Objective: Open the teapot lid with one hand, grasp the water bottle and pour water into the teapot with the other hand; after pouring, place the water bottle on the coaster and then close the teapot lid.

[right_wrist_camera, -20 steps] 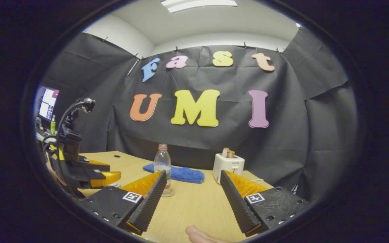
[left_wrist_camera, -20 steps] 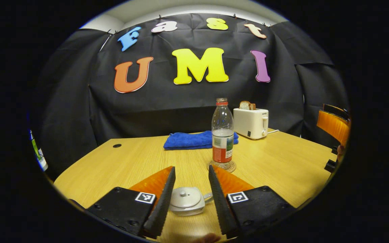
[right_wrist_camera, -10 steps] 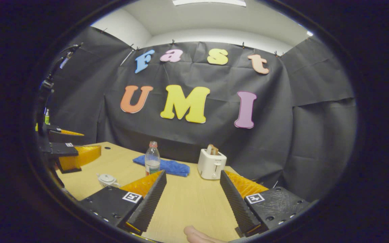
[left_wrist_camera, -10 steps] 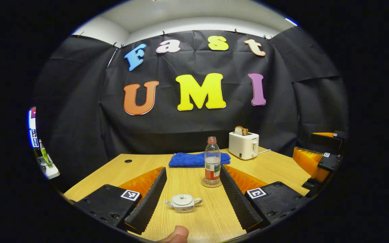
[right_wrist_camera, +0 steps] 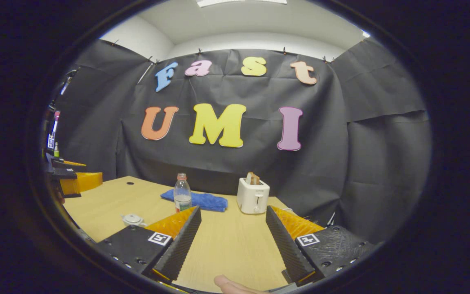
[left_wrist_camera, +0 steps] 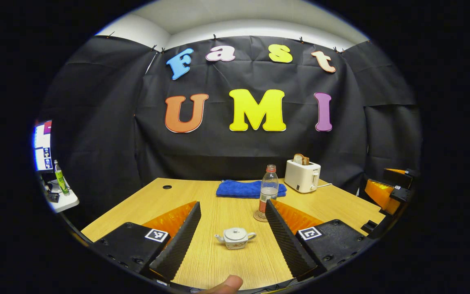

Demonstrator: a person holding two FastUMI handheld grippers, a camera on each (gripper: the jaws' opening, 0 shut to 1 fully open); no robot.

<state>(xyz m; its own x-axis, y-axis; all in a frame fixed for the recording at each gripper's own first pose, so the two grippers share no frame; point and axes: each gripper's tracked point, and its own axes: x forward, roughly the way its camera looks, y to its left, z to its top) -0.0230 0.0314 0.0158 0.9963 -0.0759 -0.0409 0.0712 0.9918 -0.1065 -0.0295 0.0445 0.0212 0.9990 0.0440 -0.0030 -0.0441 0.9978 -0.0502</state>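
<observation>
In the left gripper view, a monitor (left_wrist_camera: 42, 145) and a green bottle (left_wrist_camera: 59, 178) stood on a side shelf at the far left, off the desk (left_wrist_camera: 145, 202). The left tool (left_wrist_camera: 231, 232) hung above the near edge of the desk with its jaws wide apart and nothing between them but air. Seen between its fingers, well beyond their tips, the small white teapot (left_wrist_camera: 235, 238) sat on the wood with its lid (left_wrist_camera: 235, 233) on, spout to the left and handle to the right. Farther off and slightly right, the water bottle (left_wrist_camera: 268, 190) stood upright on the round coaster (left_wrist_camera: 260, 216), partly filled and with its cap on. Behind the bottle a folded blue towel (left_wrist_camera: 245, 189) lay near the far edge of the desk, and to its right stood a white toaster (left_wrist_camera: 302, 176) with bread in its slot. At the right rim of that view the right tool (left_wrist_camera: 388, 192) showed, held off the desk's right side. In the right gripper view, the right tool (right_wrist_camera: 231, 230) was likewise spread wide and held nothing, above the bare near-right part of the desk, with the teapot (right_wrist_camera: 133, 219) well to its left and the bottle (right_wrist_camera: 182, 197) and toaster (right_wrist_camera: 253, 195) farther away.
</observation>
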